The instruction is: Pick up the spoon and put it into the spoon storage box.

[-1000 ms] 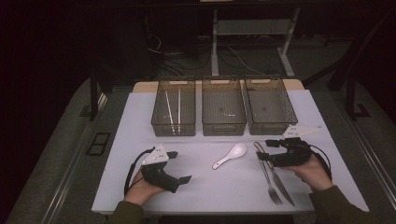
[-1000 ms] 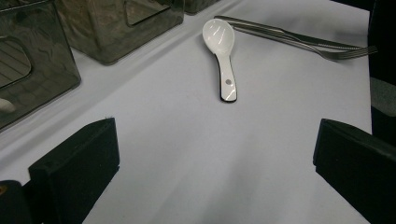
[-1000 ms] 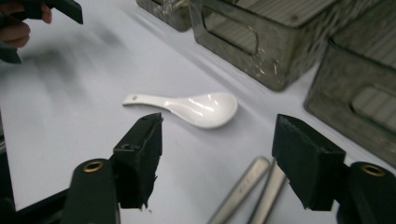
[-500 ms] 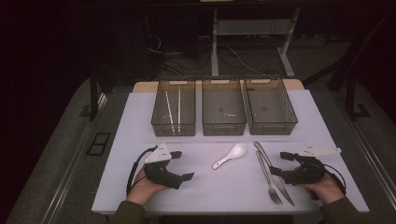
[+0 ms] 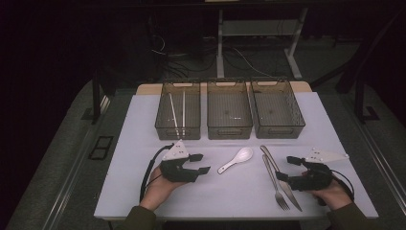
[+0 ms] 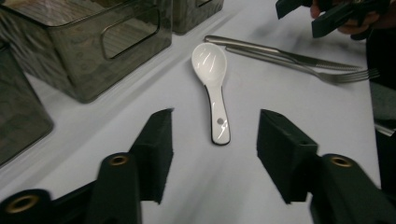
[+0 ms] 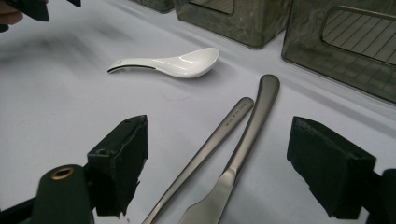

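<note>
A white counter [image 5: 143, 143] carries three dark see-through bins side by side along its far edge: the left bin [image 5: 178, 116] holds two pale sticks lying lengthwise, while the middle bin [image 5: 229, 115] and the right bin [image 5: 277, 114] stand just beside it, their walls close together. Nearer the front, a white ceramic spoon [image 5: 236, 159] lies bowl up, its bowl end toward the bins and its handle angled toward the near left. To its right, well apart from it, a metal knife [image 5: 279, 175] and a metal fork [image 5: 274, 181] lie close alongside each other, handles toward the bins, the fork's tines toward the near edge.
</note>
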A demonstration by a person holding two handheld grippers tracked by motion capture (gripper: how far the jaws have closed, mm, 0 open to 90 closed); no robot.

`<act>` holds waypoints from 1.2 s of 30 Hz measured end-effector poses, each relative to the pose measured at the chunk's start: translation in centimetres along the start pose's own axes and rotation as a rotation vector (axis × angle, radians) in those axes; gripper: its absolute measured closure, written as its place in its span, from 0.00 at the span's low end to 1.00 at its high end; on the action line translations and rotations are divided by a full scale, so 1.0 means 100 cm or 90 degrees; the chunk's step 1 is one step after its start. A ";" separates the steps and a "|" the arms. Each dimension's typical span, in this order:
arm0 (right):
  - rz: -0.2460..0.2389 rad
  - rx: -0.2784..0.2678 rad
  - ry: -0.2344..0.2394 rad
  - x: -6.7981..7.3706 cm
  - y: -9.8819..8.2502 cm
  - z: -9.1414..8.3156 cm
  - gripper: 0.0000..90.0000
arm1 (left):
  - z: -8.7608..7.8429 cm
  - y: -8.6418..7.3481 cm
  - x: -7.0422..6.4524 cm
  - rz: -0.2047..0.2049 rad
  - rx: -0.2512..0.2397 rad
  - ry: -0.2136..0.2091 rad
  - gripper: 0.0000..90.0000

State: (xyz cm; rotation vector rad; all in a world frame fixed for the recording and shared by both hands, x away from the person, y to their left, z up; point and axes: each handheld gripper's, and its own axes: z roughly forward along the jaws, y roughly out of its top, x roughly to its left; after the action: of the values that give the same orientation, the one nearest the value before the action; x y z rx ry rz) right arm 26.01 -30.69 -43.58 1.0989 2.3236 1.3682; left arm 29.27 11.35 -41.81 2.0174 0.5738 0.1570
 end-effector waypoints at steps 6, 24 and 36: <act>-0.006 0.003 0.000 0.001 0.000 0.001 0.23 | 0.018 0.008 -0.001 -0.001 0.016 -0.014 0.80; -0.016 0.004 -0.006 0.001 0.000 0.002 0.23 | 0.078 0.018 -0.014 0.021 0.066 -0.057 0.99; -0.015 0.003 -0.003 0.002 0.000 0.001 0.23 | 0.090 0.013 -0.013 0.079 0.157 0.004 0.99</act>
State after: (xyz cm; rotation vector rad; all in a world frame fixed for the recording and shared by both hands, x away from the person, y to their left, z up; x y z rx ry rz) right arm 25.92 -30.46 -43.55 1.0721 2.3300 1.3503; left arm 31.66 3.04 -44.99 2.2937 0.4909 0.1748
